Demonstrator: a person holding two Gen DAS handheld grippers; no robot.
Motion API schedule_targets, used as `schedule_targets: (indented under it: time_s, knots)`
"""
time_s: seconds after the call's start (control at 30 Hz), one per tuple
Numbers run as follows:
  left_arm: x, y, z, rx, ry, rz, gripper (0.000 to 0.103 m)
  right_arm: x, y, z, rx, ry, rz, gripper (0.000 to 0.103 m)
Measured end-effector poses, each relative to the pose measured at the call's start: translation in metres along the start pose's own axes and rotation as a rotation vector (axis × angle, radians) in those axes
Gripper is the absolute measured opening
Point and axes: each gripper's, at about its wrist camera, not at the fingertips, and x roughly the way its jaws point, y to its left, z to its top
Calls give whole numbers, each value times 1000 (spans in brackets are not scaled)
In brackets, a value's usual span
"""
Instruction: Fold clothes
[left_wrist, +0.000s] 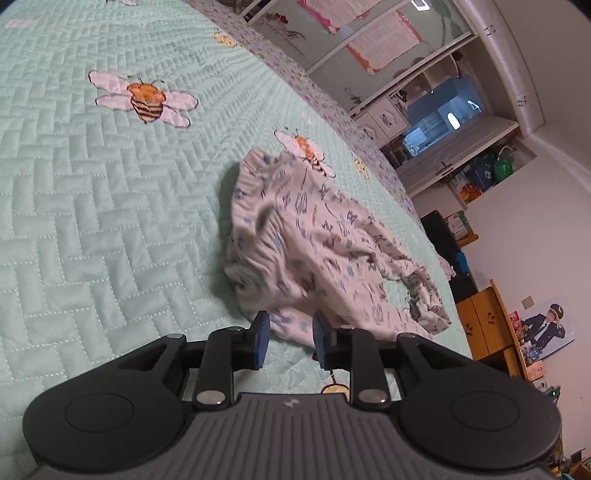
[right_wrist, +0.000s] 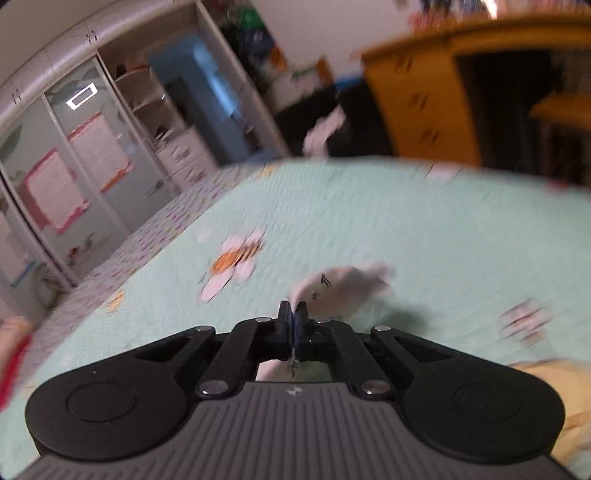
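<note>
mint-green quilted bedspread (left_wrist: 92, 206) with stitched bees covers the bed, and a wardrobe with sliding doors (right_wrist: 74, 162) and yellow cabinets stand beyond its far edge. on the spread lies a crumpled white garment (left_wrist: 314, 236) printed with blue and grey letters, bunched into a heap rather than laid flat.

in the left wrist view the left claw (left_wrist: 290, 341) sits just short of the garment's near edge, its blue pads a modest way apart with nothing pressed between them; cloth lies directly ahead of the gap. from there the garment's long axis runs away and to the right, ending in a ruffled cuff or hem at the far right.

the right claw (right_wrist: 293, 319) is fully closed, and a thin bit of white printed cloth (right_wrist: 343, 286) appears pinched between its pads, with more of it trailing ahead and below. that view is badly blurred, so whether this is the same garment cannot be told.

judging from this, the left claw is the one free and nearest to take the near edge, so the heap can be spread out before folding.
</note>
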Motion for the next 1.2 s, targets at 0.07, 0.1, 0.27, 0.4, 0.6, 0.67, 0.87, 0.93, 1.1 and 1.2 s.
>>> schedule_targets:
  time_s: [0.07, 0.1, 0.27, 0.4, 0.6, 0.67, 0.87, 0.93, 1.1, 1.2]
  knots:
    - [-4, -1, 1, 2, -8, -9, 27, 0, -5, -1, -58, 48, -81, 6]
    - [-7, -1, 1, 0, -15, -11, 27, 6, -7, -4, -82, 115, -110, 7]
    - [-19, 1, 5, 4, -50, -20, 29, -4, -15, -30, -83, 126, -226, 8]
    - [-19, -2, 8, 58, -57, -7, 32, -27, 17, -40, -162, -13, -231, 39]
    - [1, -19, 5, 281, -24, 57, 36, -70, 96, -66, -353, -108, -67, 61]
    - [5, -22, 5, 349, -28, 65, 40, -82, 114, -80, -374, -41, 89, 61]
    - [17, -16, 20, 419, -27, 18, 56, -101, 144, -115, -446, 13, 182, 63]
    - [26, -11, 26, 397, -4, -14, 56, -99, 145, -116, -450, 10, 132, 69]
    - [45, -7, 32, 385, 76, -94, 5, -78, 103, -95, -279, 52, 5, 70]
    - [39, -9, 32, 372, 73, -112, 4, -83, 85, -99, -245, 50, -41, 70]
